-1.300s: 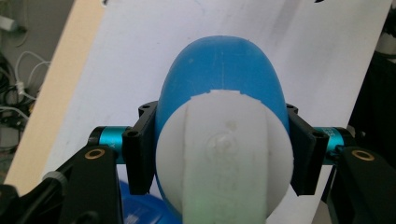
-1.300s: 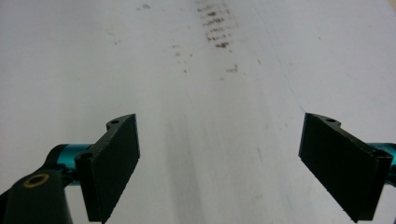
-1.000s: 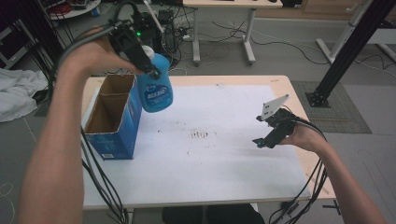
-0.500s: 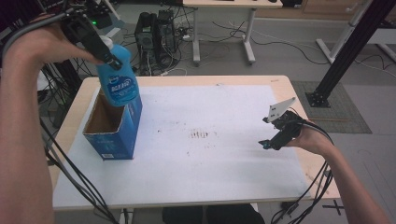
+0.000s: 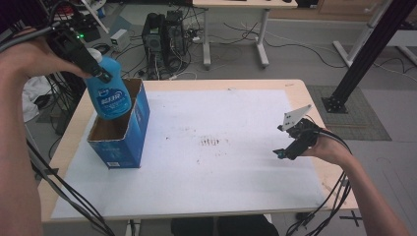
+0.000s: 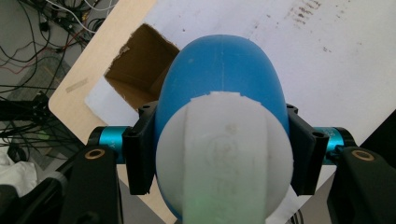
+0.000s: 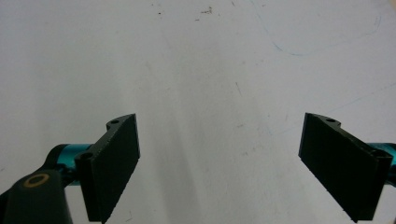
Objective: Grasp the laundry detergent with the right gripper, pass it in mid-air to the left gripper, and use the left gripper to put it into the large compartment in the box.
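Two grippers noted. Left gripper [image 5: 101, 73] stays clamped on the blue bottle [image 5: 109, 96] just below its white cap [image 6: 224, 154]; it has carried the bottle from table centre to over the open cardboard box [image 5: 120, 142], base entering. Lowering appears next. Right gripper [image 7: 219, 163] rests with jaws spread, nothing between.

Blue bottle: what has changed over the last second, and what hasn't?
The left tongs, still shut on the blue bottle, carried it leftward from beside the cardboard box to above the box's open top, its base now dipping toward the opening. Nothing was taken hold of or let go. The box, the table and the open, empty right tongs stayed as they were.
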Action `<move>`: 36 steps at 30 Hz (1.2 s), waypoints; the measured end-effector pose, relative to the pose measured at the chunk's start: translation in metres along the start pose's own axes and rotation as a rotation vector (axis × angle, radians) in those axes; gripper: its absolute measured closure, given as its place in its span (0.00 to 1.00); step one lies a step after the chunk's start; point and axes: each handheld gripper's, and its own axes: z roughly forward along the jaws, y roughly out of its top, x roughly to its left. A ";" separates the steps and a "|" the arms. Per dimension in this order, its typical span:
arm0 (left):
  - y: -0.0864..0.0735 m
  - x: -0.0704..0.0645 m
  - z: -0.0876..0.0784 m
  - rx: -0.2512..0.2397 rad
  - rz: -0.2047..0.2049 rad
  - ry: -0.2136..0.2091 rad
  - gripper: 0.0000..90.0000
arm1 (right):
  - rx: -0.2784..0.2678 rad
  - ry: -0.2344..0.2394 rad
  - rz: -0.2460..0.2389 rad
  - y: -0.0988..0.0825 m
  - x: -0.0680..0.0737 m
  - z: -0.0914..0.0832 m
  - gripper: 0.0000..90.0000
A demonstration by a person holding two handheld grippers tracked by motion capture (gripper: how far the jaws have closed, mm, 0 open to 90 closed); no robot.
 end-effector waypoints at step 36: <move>-0.046 0.004 0.114 0.089 0.049 -0.087 0.42 | 0.062 0.026 0.014 -0.008 0.011 0.010 0.13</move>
